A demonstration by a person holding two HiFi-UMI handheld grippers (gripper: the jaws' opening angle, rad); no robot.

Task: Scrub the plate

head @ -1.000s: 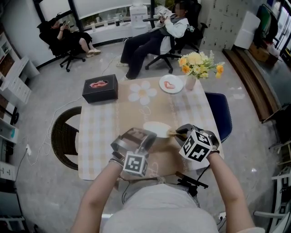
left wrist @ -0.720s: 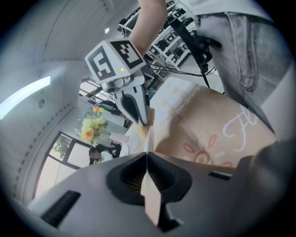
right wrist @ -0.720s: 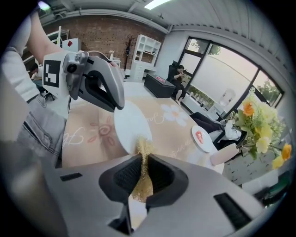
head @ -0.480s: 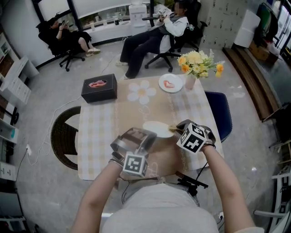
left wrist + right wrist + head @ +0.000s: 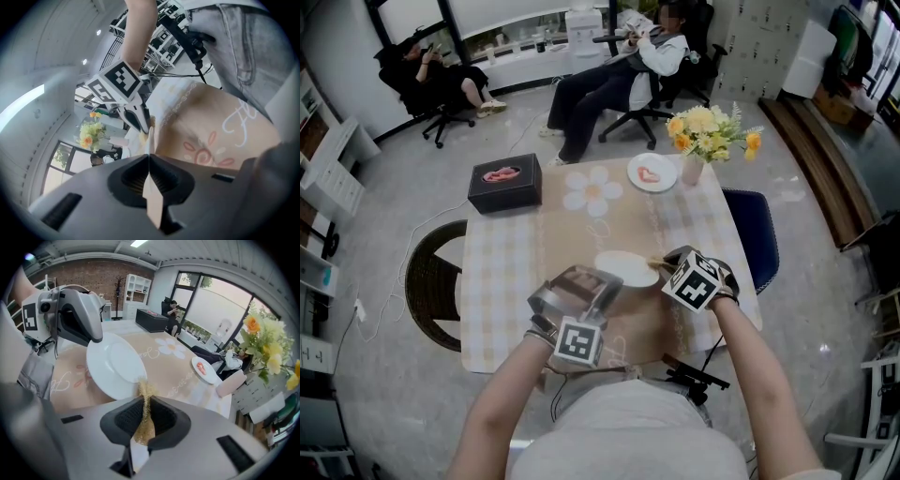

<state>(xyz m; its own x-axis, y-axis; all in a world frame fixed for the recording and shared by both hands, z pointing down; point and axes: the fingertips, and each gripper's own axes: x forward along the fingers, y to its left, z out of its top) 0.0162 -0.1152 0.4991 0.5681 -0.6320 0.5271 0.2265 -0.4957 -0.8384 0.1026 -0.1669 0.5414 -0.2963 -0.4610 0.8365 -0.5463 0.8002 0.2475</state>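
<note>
Clamping hard: left gripper (image 5: 149, 161) jaws are pressed together on the rim of the round white ceramic plate (image 5: 114, 364), holding it tilted above the beige flower-print tablecloth (image 5: 164, 364). Right gripper (image 5: 143, 401) jaws are pinched on a thin golden-tan scrub pad (image 5: 144, 427). The pad's tip meets the plate's near edge, approx. opposite the left gripper's hold. Beyond the plate sits a small white dish w/ sth pink (image 5: 204, 369), then yellow flowers (image 5: 269, 350) further right. My read: scrub step is in hand, pad at the rim. Next I'd drag the pad across the plate's face w/ steady pressure, left grip firm so the plate doesn't twist.
</note>
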